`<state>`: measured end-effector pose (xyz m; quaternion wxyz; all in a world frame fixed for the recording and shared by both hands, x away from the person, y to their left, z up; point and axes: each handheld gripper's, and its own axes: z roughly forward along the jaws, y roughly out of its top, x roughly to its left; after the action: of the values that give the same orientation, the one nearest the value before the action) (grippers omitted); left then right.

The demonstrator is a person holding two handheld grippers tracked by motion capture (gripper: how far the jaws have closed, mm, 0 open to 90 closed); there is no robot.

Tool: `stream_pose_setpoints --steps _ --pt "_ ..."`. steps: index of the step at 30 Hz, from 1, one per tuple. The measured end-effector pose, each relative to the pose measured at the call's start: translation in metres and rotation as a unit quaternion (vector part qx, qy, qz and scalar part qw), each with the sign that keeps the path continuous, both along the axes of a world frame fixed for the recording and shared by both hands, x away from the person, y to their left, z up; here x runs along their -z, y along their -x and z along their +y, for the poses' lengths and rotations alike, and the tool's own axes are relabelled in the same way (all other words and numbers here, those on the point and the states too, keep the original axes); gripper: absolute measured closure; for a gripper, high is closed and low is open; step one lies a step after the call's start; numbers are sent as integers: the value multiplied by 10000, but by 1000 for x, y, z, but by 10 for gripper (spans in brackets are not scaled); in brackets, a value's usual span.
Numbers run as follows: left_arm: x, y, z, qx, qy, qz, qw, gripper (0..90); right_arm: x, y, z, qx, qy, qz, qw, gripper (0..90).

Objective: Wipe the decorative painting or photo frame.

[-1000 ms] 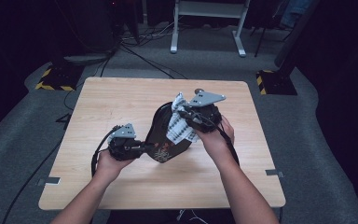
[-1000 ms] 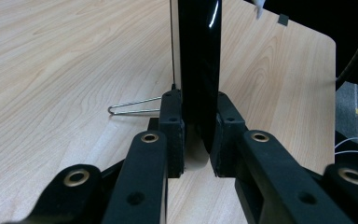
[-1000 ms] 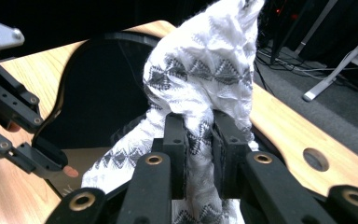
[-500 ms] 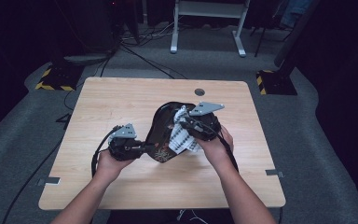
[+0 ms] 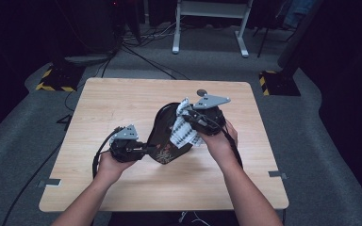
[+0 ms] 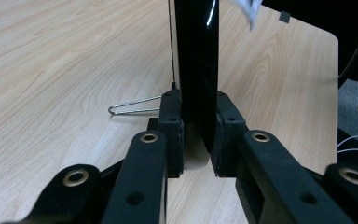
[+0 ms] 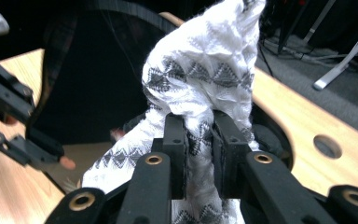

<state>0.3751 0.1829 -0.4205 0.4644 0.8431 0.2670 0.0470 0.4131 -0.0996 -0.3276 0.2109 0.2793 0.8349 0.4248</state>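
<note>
While the left gripper lies low at the left of the wooden table, its two jaws are pinched on the near edge of one glossy black plate, which stands on its edge near the table's middle. In the left gripper view the plate rises upright between the pads, seen edge-on, and one bent wire clip lies flat on the wood just beside it. From above, the plate's long axis runs from the left gripper up and away toward the far right. To the right, one white cloth with grey zigzag bands drapes against the plate's upper face, its length running along the same slant. The right gripper has its jaws squeezed on a bunched fold of that cloth, above the plate.
</note>
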Motion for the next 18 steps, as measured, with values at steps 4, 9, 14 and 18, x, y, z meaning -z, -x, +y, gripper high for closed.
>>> stream_pose_setpoints --steps 4,9,14,18 --pt "0 0 0 5 8 3 10000 779 14 1 -1 9 50 135 9999 782" --pt "0 -1 0 12 15 12 10000 779 28 1 -2 -3 104 317 9994 781" --pt "0 0 0 18 -5 4 10000 779 19 -1 -2 20 179 305 9994 782" --pt "0 0 0 21 -16 0 10000 779 2 -4 -3 43 75 189 9998 782"
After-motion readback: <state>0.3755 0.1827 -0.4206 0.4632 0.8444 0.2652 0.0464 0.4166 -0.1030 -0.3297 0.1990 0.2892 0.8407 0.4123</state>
